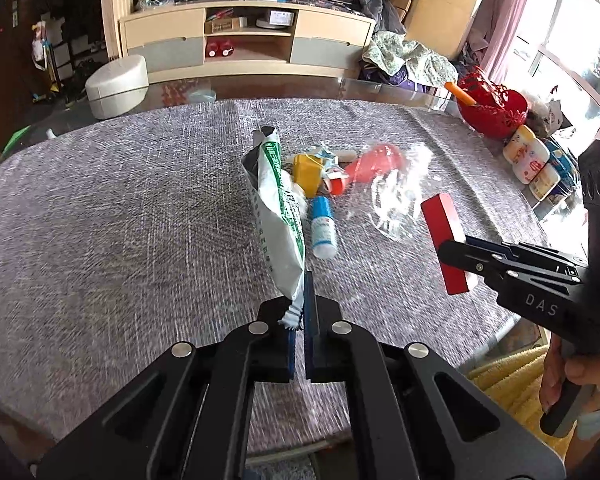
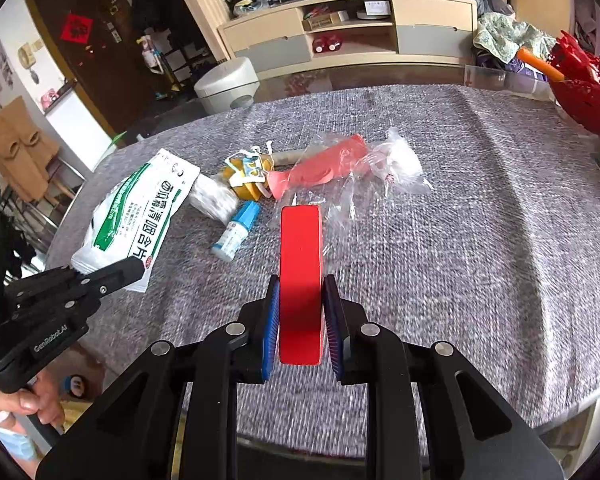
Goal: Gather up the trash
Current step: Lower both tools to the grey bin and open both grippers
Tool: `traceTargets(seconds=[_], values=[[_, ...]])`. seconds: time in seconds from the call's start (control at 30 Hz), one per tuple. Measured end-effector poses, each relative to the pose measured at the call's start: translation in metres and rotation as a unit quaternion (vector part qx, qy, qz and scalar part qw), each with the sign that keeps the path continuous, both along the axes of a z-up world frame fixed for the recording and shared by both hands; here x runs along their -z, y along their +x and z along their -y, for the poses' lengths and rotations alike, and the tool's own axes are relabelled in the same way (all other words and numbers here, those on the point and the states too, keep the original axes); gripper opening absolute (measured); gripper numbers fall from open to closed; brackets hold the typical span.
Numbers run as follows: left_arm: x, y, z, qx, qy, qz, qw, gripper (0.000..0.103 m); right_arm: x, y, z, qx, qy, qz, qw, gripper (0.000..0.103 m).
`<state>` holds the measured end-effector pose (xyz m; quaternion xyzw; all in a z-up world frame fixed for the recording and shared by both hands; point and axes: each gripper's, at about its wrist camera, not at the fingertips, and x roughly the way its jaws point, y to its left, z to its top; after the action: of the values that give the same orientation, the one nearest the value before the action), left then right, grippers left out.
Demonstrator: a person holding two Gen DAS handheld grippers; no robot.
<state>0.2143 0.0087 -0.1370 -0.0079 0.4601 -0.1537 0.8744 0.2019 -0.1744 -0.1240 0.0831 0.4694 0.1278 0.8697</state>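
Observation:
My left gripper (image 1: 299,312) is shut on the torn edge of a white and green foil packet (image 1: 280,204), held above the grey cloth; it also shows in the right wrist view (image 2: 136,208). My right gripper (image 2: 301,312) is shut on a red rectangular box (image 2: 301,272), also seen in the left wrist view (image 1: 446,236). On the cloth lie a small blue-capped bottle (image 2: 236,232), a yellow box (image 1: 306,172), a pink item in clear plastic wrap (image 2: 328,168) and crumpled clear plastic (image 1: 396,200).
The table with grey cloth (image 1: 120,208) fills both views. A red lattice basket (image 1: 492,106) and several white bottles (image 1: 530,160) stand at the far right edge. A white round stool (image 1: 118,86) and a TV cabinet (image 1: 248,36) stand beyond the table.

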Motion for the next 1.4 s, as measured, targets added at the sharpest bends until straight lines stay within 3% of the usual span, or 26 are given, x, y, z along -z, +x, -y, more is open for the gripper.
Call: traceTargets(seconds=[0.33,0.6,0.97,1.4], values=[[-0.025,-0.068,0.008,-0.01,0.006,0.026,0.9996,0.002,-0.027,-0.053,0.007,-0.003,-0.024,0.03,0.999,0.023],[-0.018,-0.134,0.018,0.002,-0.02,0.018,0.9996,0.002,-0.008,-0.11,0.011,-0.013,-0.031,0.015,0.999,0.023],[0.047,-0.19,0.029,0.015,-0.022,-0.042,0.9988,0.002,0.056,-0.163,0.013,-0.025,-0.023,-0.056,0.998,0.023],[0.123,-0.212,0.056,0.055,-0.002,-0.128,0.9903,0.002,0.115,-0.175,0.003,-0.029,-0.021,-0.123,0.992,0.023]])
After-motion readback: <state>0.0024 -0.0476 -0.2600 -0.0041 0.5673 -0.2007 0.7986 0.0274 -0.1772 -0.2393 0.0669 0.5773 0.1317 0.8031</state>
